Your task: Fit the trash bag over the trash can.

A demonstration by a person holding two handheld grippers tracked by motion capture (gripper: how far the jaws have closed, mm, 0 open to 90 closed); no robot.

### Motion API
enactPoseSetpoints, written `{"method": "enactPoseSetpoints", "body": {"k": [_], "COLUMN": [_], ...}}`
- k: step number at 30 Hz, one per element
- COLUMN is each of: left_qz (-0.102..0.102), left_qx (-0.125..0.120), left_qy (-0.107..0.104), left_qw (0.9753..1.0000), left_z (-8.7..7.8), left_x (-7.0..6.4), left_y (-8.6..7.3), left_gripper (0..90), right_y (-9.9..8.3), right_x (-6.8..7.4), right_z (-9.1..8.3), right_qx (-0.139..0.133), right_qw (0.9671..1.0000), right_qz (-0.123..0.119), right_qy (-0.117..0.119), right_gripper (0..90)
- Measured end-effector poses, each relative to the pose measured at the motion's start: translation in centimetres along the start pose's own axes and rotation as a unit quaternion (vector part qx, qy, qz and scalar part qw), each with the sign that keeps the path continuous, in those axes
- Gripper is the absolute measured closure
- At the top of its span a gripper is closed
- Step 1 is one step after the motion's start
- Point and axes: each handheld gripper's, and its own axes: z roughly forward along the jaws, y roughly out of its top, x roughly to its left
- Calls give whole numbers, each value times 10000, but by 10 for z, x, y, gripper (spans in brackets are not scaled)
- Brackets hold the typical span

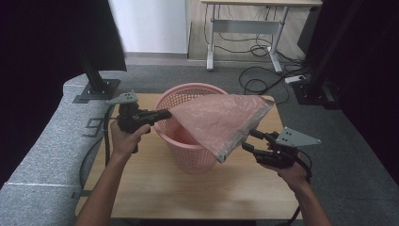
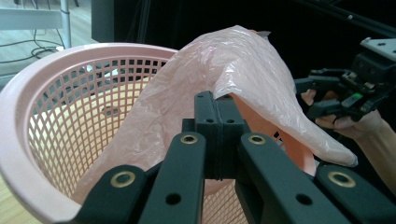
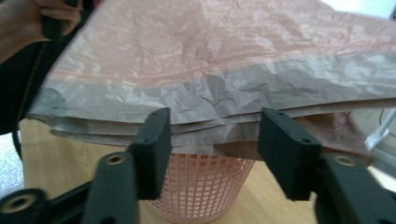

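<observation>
white desk [image 1: 244, 21] and floor cables [image 1: 263, 77] behind.

My bag [image 1: 221, 120] is thin, crinkled pink plastic film (faintly glossy, greyer along its hem). The basket [image 1: 188, 155] is smooth moulded pink plastic mesh; the surface [image 1: 155, 188] looks like matt pale wood.

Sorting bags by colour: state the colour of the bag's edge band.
Grey edge band on the pink plastic bag; right gripper view.
</observation>
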Motion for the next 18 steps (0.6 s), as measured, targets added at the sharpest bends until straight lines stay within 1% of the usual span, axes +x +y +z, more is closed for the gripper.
{"method": "enactPoseSetpoints", "body": {"k": [1, 3, 4, 6, 7, 10, 11, 13, 14, 16, 17, 18], "left_qz": [2, -6, -9, -20, -23, -28, -33, -32, -27, -25, -28, -31], "left_qx": [3, 3, 5, 5, 7, 13, 14, 13, 11, 18, 17, 24], "left_qy": [0, -3, -3, -6, -4, -10, -12, -14, -16, -22, -34, -50], "left_qw": [10000, 10000, 10000, 10000, 10000, 10000, 10000, 10000, 10000, 10000, 10000, 10000], "left_z": [0, 0, -1, -2, -2, -2, -1, -1, -1, -1, -1, 0], "left_x": [0, 0, 1, 2, 2, 3, 3, 3, 2, 2, 2, 2], "left_y": [0, -1, -1, -1, -1, -2, -2, -2, -2, -2, -1, -1], "left_gripper": [897, 897, 897, 897, 897, 897, 897, 897, 896, 895, 892, 886], "right_y": [-2, -6, -8, -12, -14, -13, -12, -7, -5, -1, 1, 2], "right_x": [0, 0, -1, -1, -2, -1, 0, 3, 4, 6, 7, 7], "right_z": [3, 7, 9, 12, 14, 15, 15, 15, 15, 13, 12, 11], "right_qx": [55, 100, 77, 111, 107, 40, 4, -10, -10, -25, -47, -91], "right_qw": [10000, 9999, 9998, 9997, 9997, 9997, 9997, 9999, 9999, 9999, 9998, 9996], "right_qz": [62, 85, 171, 220, 236, 219, 192, 104, 72, -33, -83, -153], "right_qy": [-42, -86, -35, -49, -8, 67, 118, 131, 149, 154, 170, 223], "right_gripper": [386, 368, 357, 332, 332, 342, 357, 368, 389, 472, 554, 600]}}
